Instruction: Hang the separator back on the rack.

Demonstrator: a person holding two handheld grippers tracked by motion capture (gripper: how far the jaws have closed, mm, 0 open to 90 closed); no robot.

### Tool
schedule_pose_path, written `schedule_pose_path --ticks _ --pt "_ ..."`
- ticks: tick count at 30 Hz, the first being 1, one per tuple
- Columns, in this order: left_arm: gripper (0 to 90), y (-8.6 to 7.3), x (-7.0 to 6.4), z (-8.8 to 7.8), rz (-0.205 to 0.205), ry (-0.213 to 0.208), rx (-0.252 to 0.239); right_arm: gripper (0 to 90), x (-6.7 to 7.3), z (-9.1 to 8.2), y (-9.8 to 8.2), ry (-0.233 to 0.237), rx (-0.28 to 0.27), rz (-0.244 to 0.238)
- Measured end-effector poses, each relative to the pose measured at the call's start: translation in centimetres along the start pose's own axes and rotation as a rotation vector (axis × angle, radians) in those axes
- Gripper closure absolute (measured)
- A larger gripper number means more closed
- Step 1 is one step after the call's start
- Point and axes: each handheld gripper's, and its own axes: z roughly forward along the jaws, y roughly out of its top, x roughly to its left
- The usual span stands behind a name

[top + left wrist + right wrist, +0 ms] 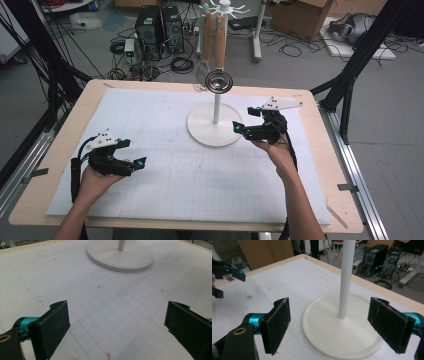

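Hovering right hand-held gripper [247, 119]: jaws spread, empty, beside stand base [215, 131]
stand pole [217, 107]: upright, mid-surface
left hand-held gripper [131, 156]: jaws spread, empty, over white mat [150, 125]

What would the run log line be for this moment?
left gripper: open, over mat | right gripper: open, beside stand base | utensils: hanging on stand
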Motion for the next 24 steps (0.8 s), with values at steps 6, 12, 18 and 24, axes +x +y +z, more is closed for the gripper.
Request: schedule_pose_path --ticks 6,12,18,24 --pt "6.2 0.0 0.0 0.0 -0.005 0.002 0.001 17.6 0.5 0.5 -1.2 -0.008 0.021 0.001" --pt "6.2 -0.1 0.1 -0.1 -0.003 0.002 0.002 17.6 1.1 1.1 -2.3 -0.009 0.022 0.006" --pt "5.9 -0.1 0.3 -0.1 -0.010 0.008 0.003 17.5 1.5 1.5 -3.2 -0.055 0.052 0.007" --pt "5.9 -0.2 0.3 -0.1 -0.014 0.008 0.000 17.5 1.9 1.6 -4.4 -0.081 0.058 0.007"
